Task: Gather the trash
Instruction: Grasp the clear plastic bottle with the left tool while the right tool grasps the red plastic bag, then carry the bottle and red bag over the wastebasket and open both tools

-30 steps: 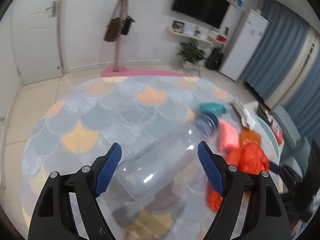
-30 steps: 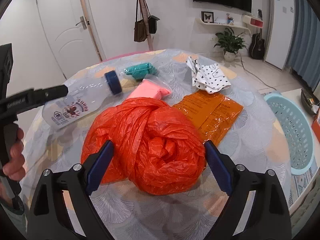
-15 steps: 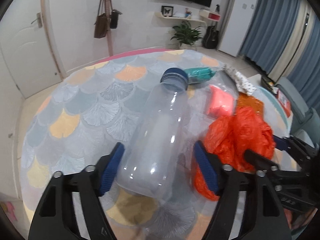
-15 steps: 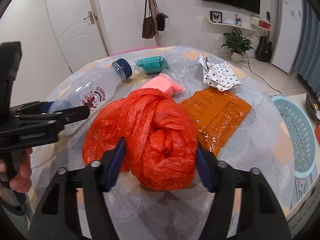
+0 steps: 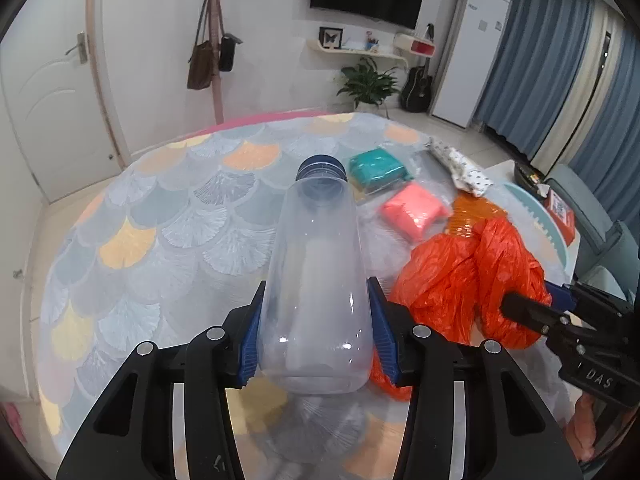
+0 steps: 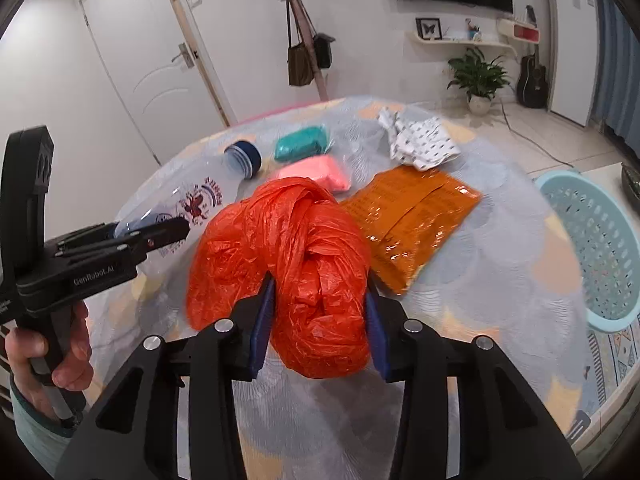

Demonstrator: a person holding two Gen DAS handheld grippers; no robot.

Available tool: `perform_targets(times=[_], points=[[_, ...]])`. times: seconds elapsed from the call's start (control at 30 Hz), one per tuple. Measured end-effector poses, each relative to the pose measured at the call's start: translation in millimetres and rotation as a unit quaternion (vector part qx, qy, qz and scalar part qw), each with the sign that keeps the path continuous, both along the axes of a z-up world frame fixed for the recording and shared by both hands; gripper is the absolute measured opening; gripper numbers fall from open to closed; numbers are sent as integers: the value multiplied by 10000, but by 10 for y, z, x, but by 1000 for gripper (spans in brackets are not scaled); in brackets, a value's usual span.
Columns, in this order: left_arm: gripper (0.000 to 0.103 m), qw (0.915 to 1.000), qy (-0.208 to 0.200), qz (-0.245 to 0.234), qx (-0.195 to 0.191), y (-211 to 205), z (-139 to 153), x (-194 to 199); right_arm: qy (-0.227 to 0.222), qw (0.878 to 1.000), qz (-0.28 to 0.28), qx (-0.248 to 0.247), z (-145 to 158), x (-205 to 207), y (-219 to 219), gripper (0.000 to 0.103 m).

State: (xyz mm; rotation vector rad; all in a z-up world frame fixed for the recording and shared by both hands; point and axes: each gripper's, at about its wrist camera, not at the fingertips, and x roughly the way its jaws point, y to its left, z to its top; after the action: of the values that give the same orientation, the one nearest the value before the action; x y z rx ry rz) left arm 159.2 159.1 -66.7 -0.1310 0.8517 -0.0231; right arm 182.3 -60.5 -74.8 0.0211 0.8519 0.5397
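Note:
My left gripper (image 5: pixel 316 334) is shut on the base of a clear plastic bottle (image 5: pixel 316 280) with a dark blue cap, pointing away over the round table. The bottle also shows in the right wrist view (image 6: pixel 192 204), with the left gripper (image 6: pixel 160 232) on it. My right gripper (image 6: pixel 318 320) is shut on a crumpled orange plastic bag (image 6: pixel 296 252). The bag also shows in the left wrist view (image 5: pixel 468 276), with the right gripper (image 5: pixel 532 308) at its right side.
On the scale-patterned tablecloth (image 5: pixel 180 220) lie a teal packet (image 6: pixel 302 142), a pink packet (image 6: pixel 316 174), an orange foil wrapper (image 6: pixel 412 216) and a dotted white wrapper (image 6: pixel 420 142). A light blue basket (image 6: pixel 592 248) stands right of the table.
Both grippers have closed: the left onto the bottle, which swung from pointing right to pointing straight ahead, and the right onto the orange bag.

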Motion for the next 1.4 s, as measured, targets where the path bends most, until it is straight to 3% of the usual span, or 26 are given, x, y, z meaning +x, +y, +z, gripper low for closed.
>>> perform_targets(times=[0.4, 0.5, 0.77, 0.93, 1.13, 1.3, 1.4], points=[[45, 9963, -785, -205, -274, -295, 428, -306, -998, 9941, -412, -85, 624, -300, -354, 37], [45, 9902, -1257, -386, -467, -392, 601, -403, -1232, 9903, -642, -83, 770, -343, -504, 38], [45, 9809, -1700, -740, -594, -762, 886, -370, -1722, 9749, -1404, -155, 1034, -366, -1133, 38], [45, 9753, -1812, -1131, -556, -1195, 1037, -243, -1845, 9609, -2051, -244, 1087, -268, -1567, 38], [45, 9690, -1858, -1533, -547, -1739, 1151, 43, -1665, 9426, -2882, -288, 1032, -65, -2121, 38], [45, 9662, -1725, -1810, -630, -2188, 1128, 392, -1468, 9276, -3419, -350, 858, 154, -2549, 38], [45, 9695, -1519, -1813, -645, -2408, 1033, 634, -1372, 9174, -3689, -591, 660, 338, -2720, 38]])
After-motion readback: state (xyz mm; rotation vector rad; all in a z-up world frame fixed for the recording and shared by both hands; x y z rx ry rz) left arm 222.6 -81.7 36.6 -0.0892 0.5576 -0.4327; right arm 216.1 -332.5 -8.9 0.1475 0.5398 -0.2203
